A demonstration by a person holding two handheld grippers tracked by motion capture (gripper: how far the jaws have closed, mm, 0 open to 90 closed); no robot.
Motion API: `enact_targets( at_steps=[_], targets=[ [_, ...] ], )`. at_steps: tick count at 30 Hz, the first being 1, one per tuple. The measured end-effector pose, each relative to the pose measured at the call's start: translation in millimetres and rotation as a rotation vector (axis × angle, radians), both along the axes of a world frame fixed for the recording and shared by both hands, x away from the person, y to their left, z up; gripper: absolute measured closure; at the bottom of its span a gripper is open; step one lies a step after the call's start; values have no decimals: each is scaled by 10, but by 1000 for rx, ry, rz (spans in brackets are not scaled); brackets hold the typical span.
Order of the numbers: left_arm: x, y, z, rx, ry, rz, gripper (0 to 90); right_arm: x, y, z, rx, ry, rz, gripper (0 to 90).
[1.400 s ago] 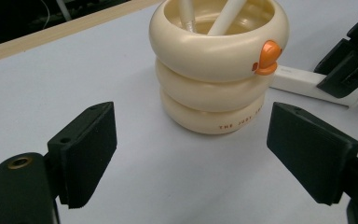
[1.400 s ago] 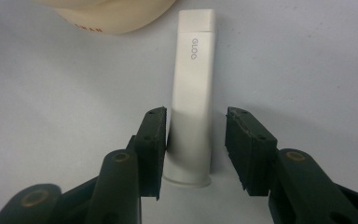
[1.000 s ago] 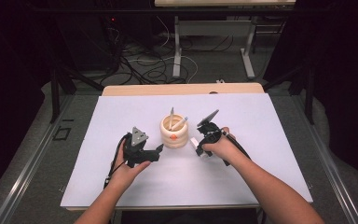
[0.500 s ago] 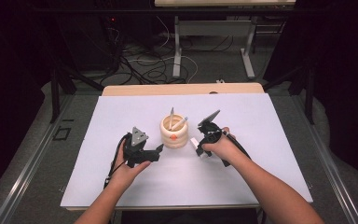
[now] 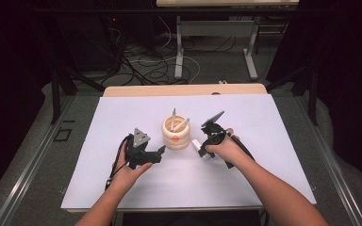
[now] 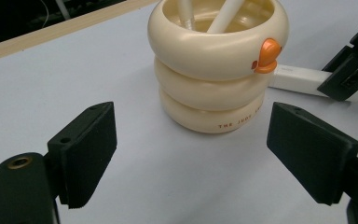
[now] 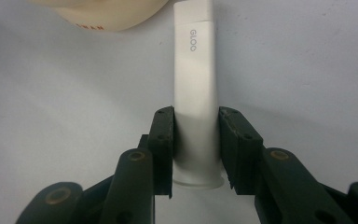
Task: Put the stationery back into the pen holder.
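Cream-coloured ringed holder (image 5: 176, 135) stands mid-table between the two grippers, with a white tube clamped at its right.

White and flat, the tube (image 7: 195, 100) marked "GLOO" lies on the pale table cover (image 5: 122, 117), its far end just beside the holder's base; the right gripper (image 7: 195, 149) has both jaws pressed against its sides near the cap end. The left gripper (image 6: 191, 149) faces the holder with its jaws spread wide, holding nothing. Two pale sticks (image 6: 223, 11) lean inside the holder, which bears a small orange duck bill (image 6: 266, 55) on its top ring.
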State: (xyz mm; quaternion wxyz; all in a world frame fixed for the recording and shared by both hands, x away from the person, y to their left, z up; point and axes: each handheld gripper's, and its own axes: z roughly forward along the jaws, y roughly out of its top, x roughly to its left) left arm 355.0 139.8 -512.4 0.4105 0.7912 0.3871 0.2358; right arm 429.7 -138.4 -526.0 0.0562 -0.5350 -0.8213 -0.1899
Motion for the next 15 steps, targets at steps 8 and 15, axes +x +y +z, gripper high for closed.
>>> enact_targets(
  at_steps=[8,15],
  targets=[
    [0,-3,-2,3,0,-1,163,-42,-54,-14,79,-52,-20,677],
    [2,-6,-5,5,2,-2,163,-73,-77,51,64,-78,10,677]
  ],
)
